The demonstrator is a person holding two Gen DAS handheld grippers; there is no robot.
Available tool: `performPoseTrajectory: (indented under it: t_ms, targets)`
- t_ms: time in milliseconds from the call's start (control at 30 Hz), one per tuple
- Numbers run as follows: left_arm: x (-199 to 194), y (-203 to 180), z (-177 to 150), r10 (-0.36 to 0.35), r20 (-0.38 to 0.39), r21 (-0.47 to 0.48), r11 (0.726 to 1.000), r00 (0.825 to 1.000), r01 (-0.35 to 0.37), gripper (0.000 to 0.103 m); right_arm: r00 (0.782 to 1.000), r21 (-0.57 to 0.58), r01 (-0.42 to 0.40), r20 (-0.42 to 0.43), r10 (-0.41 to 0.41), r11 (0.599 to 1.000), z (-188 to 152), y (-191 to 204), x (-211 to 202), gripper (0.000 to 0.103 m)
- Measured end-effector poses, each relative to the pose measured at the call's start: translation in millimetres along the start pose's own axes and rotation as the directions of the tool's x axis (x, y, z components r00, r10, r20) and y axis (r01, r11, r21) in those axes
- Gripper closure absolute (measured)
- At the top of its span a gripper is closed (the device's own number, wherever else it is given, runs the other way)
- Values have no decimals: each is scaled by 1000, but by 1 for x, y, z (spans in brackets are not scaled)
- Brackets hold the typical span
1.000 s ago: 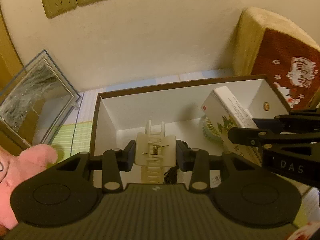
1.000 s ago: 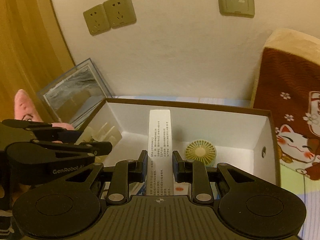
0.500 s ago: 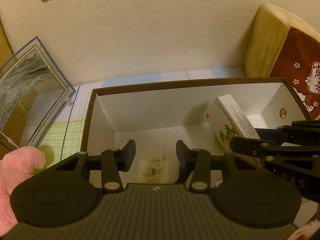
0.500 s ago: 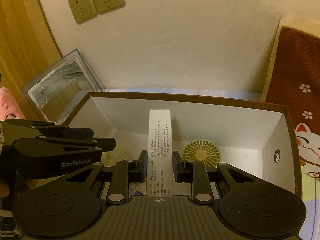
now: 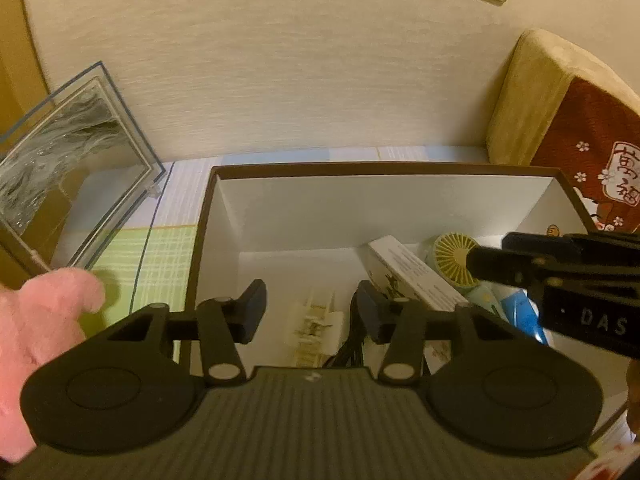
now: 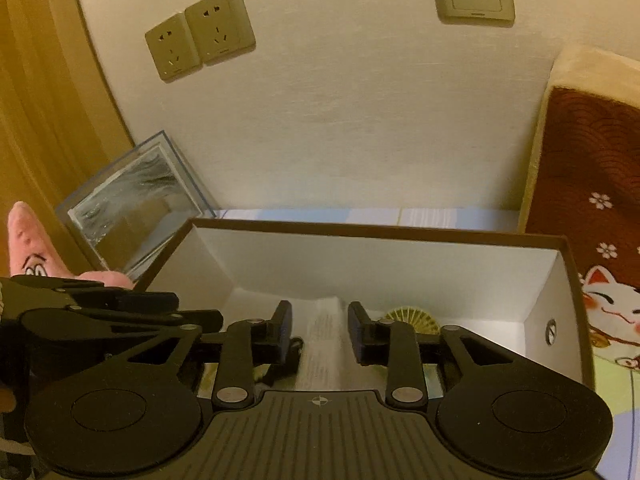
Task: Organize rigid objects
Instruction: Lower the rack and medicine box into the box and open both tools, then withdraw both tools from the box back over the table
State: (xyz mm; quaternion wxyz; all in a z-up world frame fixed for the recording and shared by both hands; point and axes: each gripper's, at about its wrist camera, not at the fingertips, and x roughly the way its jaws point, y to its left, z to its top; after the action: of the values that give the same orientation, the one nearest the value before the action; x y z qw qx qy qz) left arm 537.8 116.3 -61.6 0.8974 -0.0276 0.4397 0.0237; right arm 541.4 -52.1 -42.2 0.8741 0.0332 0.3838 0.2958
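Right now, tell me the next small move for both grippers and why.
Probably lift both clear of the brown box. The left gripper is open above the cream clip, and the right gripper is open over the white carton; both lie inside.

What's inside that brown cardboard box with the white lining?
Inside the box: a cream plastic clip, a white carton lying tilted, a small green fan, something blue and a black cord. The grippers hide the near floor.
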Motion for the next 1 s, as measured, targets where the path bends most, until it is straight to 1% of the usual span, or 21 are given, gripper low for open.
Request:
performPoseTrajectory:
  t_ms: [167, 267, 633, 833, 1000]
  targets:
    - [-23, -3, -9, -7, 11, -7, 1000, 1000, 7, 55, 1000, 2, 3, -6, -3, 1000, -10, 3, -18, 43]
    - [-37, -6, -15, -14, 17, -12, 1000, 1000, 14, 54, 1000, 8, 0, -5, 0, 1000, -18, 5, -30, 39]
    - [-89, -21, -40, -26, 22, 13, 1000, 999, 26, 54, 1000, 37, 7, 4, -8, 999, -41, 16, -79, 37]
    - [-116, -27, -57, -28, 28, 14, 1000, 999, 27, 54, 1000, 46, 13, 26, -15, 999, -53, 19, -113, 37]
    - [-136, -32, -72, -35, 31, 7, 999, 999, 35, 54, 999, 64, 16, 27, -17, 998, -66, 20, -137, 37]
